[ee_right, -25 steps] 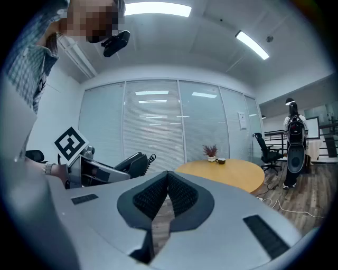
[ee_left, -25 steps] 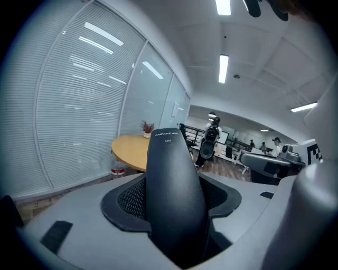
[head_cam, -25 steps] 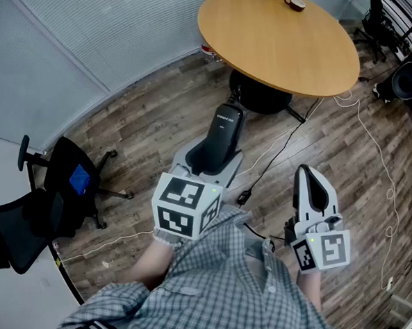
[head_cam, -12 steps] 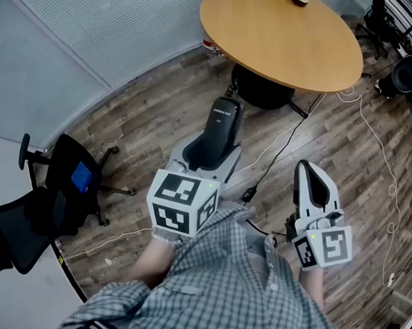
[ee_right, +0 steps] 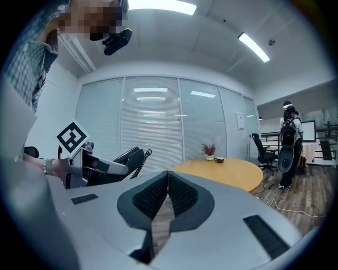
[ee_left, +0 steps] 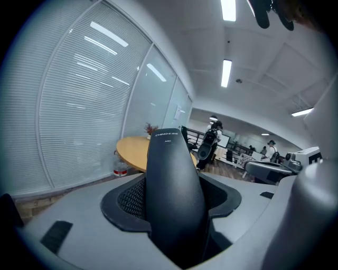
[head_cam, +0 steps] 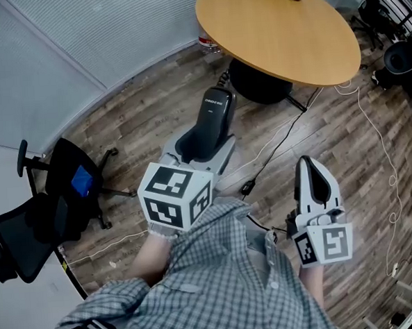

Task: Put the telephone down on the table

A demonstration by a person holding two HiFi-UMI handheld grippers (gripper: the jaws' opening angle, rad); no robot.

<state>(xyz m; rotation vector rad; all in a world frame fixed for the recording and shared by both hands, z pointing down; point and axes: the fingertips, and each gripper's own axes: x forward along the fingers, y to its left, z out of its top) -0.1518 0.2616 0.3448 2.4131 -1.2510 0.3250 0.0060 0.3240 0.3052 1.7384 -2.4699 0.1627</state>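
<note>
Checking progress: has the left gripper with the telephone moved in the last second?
Yes, slightly: the left gripper with the telephone has drawn forward and leftward, away from the floor plug.

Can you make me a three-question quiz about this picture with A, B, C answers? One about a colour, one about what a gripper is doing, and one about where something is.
1. What colour is the table?
A white
B blue
C tan

2. How are the right gripper jaws?
A wide apart
B together, empty
C around a ball

3. Where is the telephone?
A between the left gripper jaws
B on the table
C in the right gripper

Answers:
1 C, the round top looks like light wood.
2 B, the right gripper view shows the pads meeting with nothing between.
3 A, the left gripper view shows the black handset clamped between the pads.
</note>
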